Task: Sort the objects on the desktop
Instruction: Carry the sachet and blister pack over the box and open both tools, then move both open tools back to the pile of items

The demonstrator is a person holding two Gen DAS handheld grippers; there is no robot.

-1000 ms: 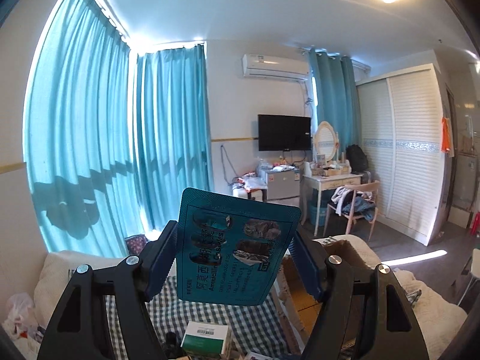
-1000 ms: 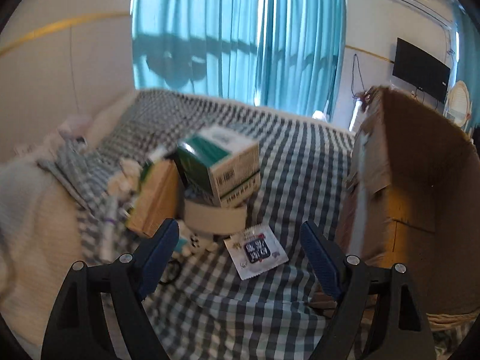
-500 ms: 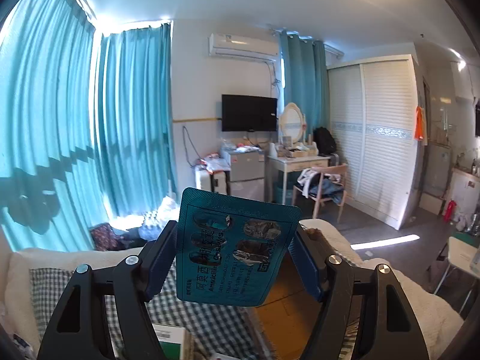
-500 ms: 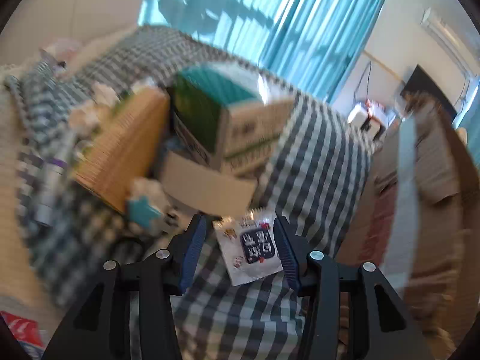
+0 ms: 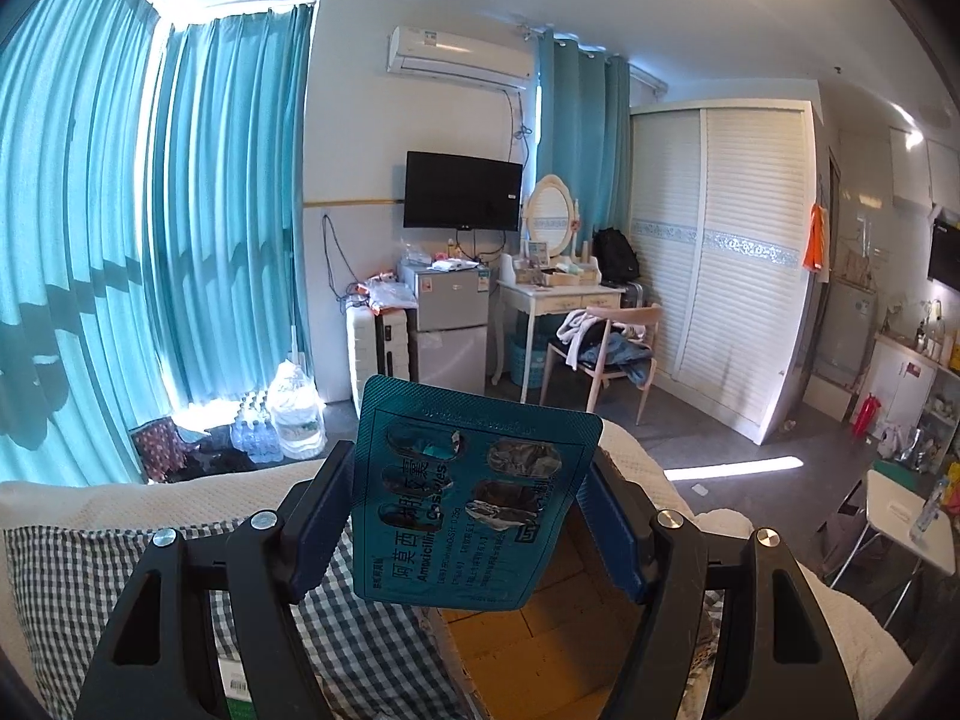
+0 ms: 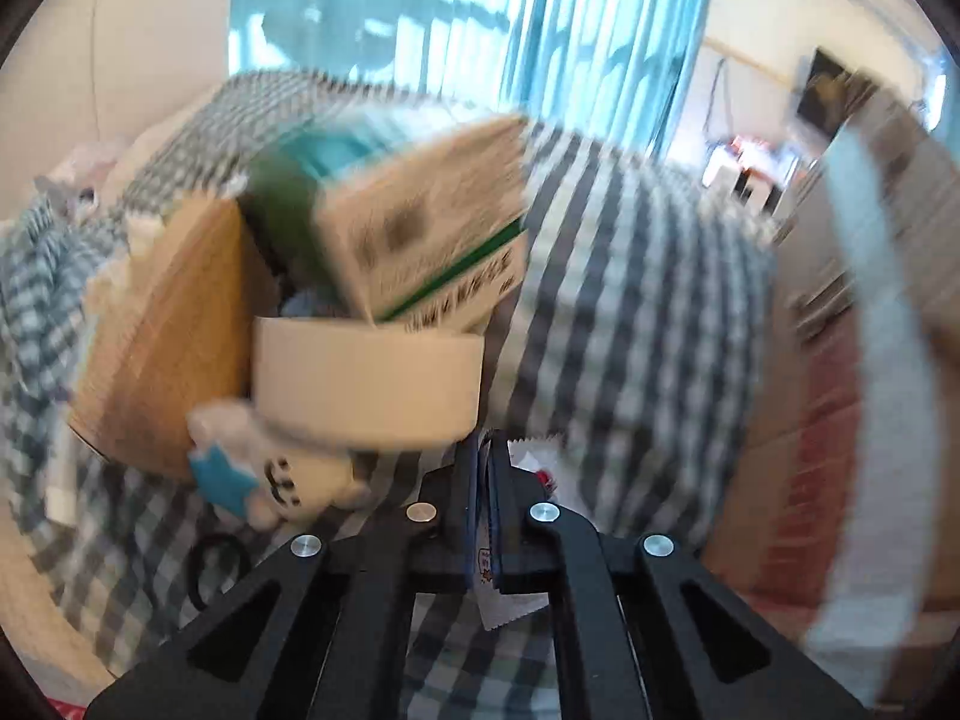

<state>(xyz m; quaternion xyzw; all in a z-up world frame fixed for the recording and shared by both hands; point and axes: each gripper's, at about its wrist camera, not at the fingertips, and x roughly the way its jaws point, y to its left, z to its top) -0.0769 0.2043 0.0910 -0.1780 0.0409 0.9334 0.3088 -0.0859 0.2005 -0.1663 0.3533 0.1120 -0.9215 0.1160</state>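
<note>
A teal blister pack (image 5: 474, 498) with several burst pockets stands upright between the pads of my left gripper (image 5: 468, 459), which is shut on its two side edges. It hangs over the open cardboard box (image 5: 540, 618). In the right wrist view, my right gripper (image 6: 487, 450) is shut on a small white sachet (image 6: 510, 600), pinched edge-on low over the checked cloth (image 6: 630, 300). Just behind the jaws sit a white tape roll (image 6: 366, 384), a green-and-white carton (image 6: 420, 240) leaning on it, and a small white plush toy (image 6: 270, 474).
A tan box (image 6: 168, 330) leans left of the pile, and a black ring (image 6: 219, 564) lies on the cloth. The cardboard box wall (image 6: 810, 450) rises at the right. Beyond the bed are a desk and chair (image 5: 600, 336), a fridge (image 5: 450, 324) and curtains.
My right gripper has dropped toward the cloth and closed its jaws on the sachet. My left gripper has swung right with the blister pack, from above the checked cloth to above the cardboard box.
</note>
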